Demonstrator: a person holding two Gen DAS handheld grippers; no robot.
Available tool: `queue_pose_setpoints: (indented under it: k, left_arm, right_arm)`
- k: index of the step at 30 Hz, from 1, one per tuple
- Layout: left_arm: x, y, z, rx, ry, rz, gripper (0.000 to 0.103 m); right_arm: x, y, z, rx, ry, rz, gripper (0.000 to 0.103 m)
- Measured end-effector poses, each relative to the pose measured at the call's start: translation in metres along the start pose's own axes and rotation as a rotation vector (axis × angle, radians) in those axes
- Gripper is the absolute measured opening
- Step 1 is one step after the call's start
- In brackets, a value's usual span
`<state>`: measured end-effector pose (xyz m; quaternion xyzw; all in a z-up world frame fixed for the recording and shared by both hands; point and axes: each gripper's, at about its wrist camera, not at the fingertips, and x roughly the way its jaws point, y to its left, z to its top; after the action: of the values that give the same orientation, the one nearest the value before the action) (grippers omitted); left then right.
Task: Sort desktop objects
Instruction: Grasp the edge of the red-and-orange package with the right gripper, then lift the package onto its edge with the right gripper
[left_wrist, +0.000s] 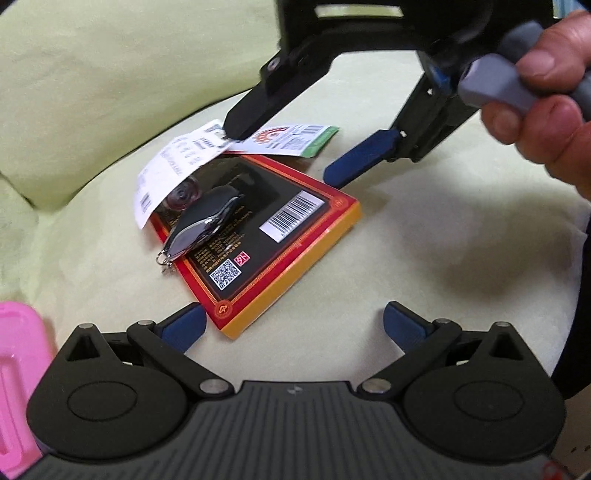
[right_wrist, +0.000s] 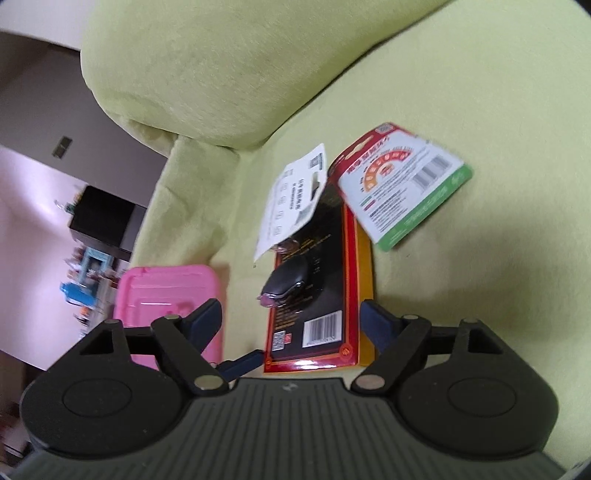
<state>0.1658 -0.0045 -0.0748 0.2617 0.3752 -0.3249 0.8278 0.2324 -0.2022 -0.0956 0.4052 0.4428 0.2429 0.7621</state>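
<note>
A flat red, black and yellow box lies on the pale green cushion. On it rests a black key fob with a metal ring. A white paper tag and a green-edged white card overlap the box's far end. My left gripper stands open at the box's near corner with nothing between its fingers. My right gripper, held by a hand, hovers open over the tag and card. In the right wrist view the right gripper straddles the box, fob, tag and card.
A pink plastic case lies on the cushion left of the box; its edge shows in the left wrist view. The sofa's green backrest rises behind. A blue fingertip of the left gripper shows by the box's near corner.
</note>
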Motion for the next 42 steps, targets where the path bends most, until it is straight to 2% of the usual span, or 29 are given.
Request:
queue_pose_setpoints:
  k: [1,3,7,9,12,17,19,20,21,23,24,28,32,34,36,42]
  left_arm:
    - [-0.001,0.002,-0.001,-0.001,-0.001,-0.005,0.102]
    - [-0.003,0.002,-0.003,0.01,-0.002,-0.009,0.102]
    - [-0.007,-0.001,0.001,0.043,-0.007,0.019,0.102]
    - [-0.009,-0.002,0.002,0.056,-0.015,0.039,0.102]
    - [-0.009,-0.004,0.004,0.058,-0.027,0.031,0.102]
    - [-0.004,-0.003,0.005,0.048,-0.032,0.001,0.102]
    - [-0.004,-0.004,0.005,0.044,-0.036,0.0,0.103]
    - [-0.004,-0.003,0.005,0.042,-0.037,-0.001,0.103]
    - [-0.004,-0.003,0.005,0.04,-0.039,-0.003,0.103]
    - [-0.005,-0.001,0.004,0.037,-0.044,-0.007,0.103]
    - [-0.005,0.0,0.004,0.036,-0.047,-0.009,0.103]
    - [-0.008,0.002,0.003,0.031,-0.053,-0.008,0.103]
    - [-0.012,0.006,0.001,0.02,-0.061,-0.008,0.103]
    - [-0.013,0.008,0.0,0.009,-0.065,-0.01,0.103]
    - [-0.015,0.009,-0.001,0.001,-0.068,-0.012,0.103]
    - [-0.018,0.014,-0.002,-0.011,-0.07,-0.014,0.103]
  right_arm:
    - [0.003,-0.001,0.001,0.011,0.013,0.016,0.051]
    - [0.007,0.0,0.0,-0.002,0.0,-0.055,0.052]
    - [0.001,0.004,0.002,-0.057,-0.057,-0.137,0.053]
    - [0.001,-0.001,0.004,-0.053,-0.049,-0.185,0.054]
    - [0.008,-0.008,0.008,-0.034,-0.011,-0.184,0.056]
    - [0.028,0.003,0.005,-0.128,0.012,-0.194,0.072]
    - [0.037,0.009,0.003,-0.171,0.025,-0.172,0.088]
    - [0.04,0.01,0.003,-0.172,0.025,-0.165,0.092]
    - [0.043,0.011,0.004,-0.17,0.024,-0.158,0.095]
    - [0.039,0.007,0.007,-0.116,0.012,-0.128,0.095]
    - [0.034,0.002,0.008,-0.075,0.006,-0.105,0.092]
    - [0.022,-0.016,0.014,0.061,0.006,-0.001,0.063]
    - [0.021,-0.006,0.012,0.032,-0.003,0.071,0.057]
    - [0.028,0.002,0.01,-0.002,0.016,0.089,0.049]
    - [0.035,0.012,0.007,-0.058,0.023,0.062,0.047]
    - [0.049,0.033,-0.004,-0.215,0.041,-0.026,0.026]
